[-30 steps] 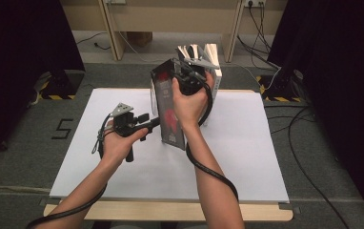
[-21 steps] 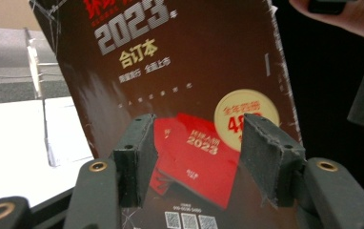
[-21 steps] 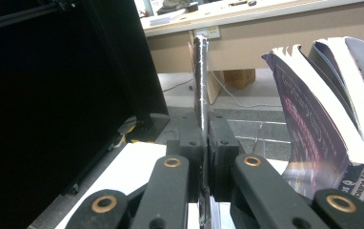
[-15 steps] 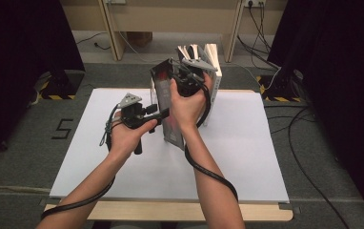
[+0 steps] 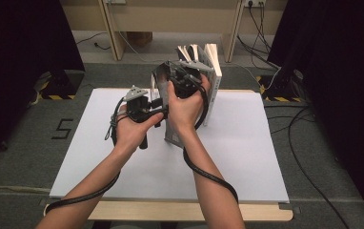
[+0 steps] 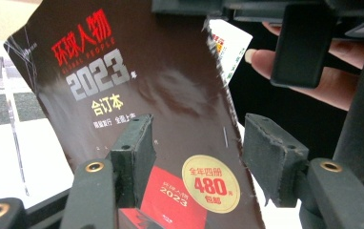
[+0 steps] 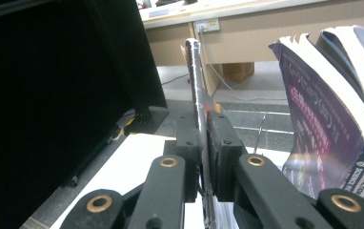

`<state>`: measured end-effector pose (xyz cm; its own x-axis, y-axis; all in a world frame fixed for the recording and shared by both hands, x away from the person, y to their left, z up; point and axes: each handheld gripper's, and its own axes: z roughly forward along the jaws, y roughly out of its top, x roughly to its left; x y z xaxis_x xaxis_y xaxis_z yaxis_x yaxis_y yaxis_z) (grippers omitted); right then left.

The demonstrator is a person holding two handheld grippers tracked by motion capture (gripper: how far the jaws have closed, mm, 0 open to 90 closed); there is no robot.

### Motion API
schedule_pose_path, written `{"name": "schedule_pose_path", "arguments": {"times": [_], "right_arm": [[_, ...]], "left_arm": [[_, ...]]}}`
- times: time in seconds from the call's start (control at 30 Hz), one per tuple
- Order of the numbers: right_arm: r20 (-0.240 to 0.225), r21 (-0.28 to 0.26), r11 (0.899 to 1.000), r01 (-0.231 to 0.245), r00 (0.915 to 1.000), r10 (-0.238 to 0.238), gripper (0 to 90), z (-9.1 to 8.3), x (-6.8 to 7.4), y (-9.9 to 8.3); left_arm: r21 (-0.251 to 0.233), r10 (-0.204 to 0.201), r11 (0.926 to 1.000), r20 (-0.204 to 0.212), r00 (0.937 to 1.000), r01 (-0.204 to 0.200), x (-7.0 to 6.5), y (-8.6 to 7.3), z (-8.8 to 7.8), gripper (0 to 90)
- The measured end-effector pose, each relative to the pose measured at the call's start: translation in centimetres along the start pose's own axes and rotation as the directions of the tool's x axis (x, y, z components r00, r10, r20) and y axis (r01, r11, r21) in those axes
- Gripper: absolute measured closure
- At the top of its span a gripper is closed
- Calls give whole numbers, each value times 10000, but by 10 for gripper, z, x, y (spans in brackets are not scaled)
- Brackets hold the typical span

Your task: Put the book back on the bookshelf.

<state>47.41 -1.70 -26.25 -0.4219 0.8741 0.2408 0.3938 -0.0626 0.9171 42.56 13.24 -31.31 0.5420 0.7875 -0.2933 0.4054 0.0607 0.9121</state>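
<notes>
A dark glossy magazine (image 5: pixel 172 133) stands upright on the white table top (image 5: pixel 237 157); its cover (image 6: pixel 146 81) carries red and white print and "2023". My right gripper (image 5: pixel 182 83) grips it near the top. In the right gripper view the pads (image 7: pixel 189 138) still press on the thin edge (image 7: pixel 197 81), though the jaws have just been opening slightly. My left gripper (image 5: pixel 160 109) is open at the magazine's left face. In the left gripper view, its jaws (image 6: pixel 194 148) straddle the cover's right edge without touching it.
Several books (image 5: pixel 204 62) stand fanned in a rack just behind the magazine, close on the right in the right gripper view (image 7: pixel 323 109). Cables trail from both grippers over the table. A wooden desk stands at the back, with dark curtains at both sides.
My left gripper has risen and moved right, up to the magazine's left face. The right hand and the magazine have stayed in place.
</notes>
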Motion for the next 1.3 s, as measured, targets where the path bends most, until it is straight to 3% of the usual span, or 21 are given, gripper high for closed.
{"name": "schedule_pose_path", "arguments": {"times": [0.33,0.63,0.87,1.1,1.3], "right_arm": [[-11,188,9998,120,9999,-120,848,3,-1,-4],[-93,386,9992,-69,9999,73,844,2,-6,-9],[-120,358,9993,-104,9999,108,845,0,-4,-11],[-108,425,9991,31,9999,-26,845,2,-3,-13],[-147,497,9987,59,9999,-52,844,4,-2,-15]], "left_arm": [[95,-135,9999,14,9999,135,0,-1,10,436],[123,-143,9998,57,9999,143,-5,0,16,440],[295,-125,9995,-252,9996,132,-4,-2,21,447],[315,-359,9988,-322,9988,370,-1,-6,29,442],[354,-271,9990,-507,9983,289,0,-10,34,444]]}}
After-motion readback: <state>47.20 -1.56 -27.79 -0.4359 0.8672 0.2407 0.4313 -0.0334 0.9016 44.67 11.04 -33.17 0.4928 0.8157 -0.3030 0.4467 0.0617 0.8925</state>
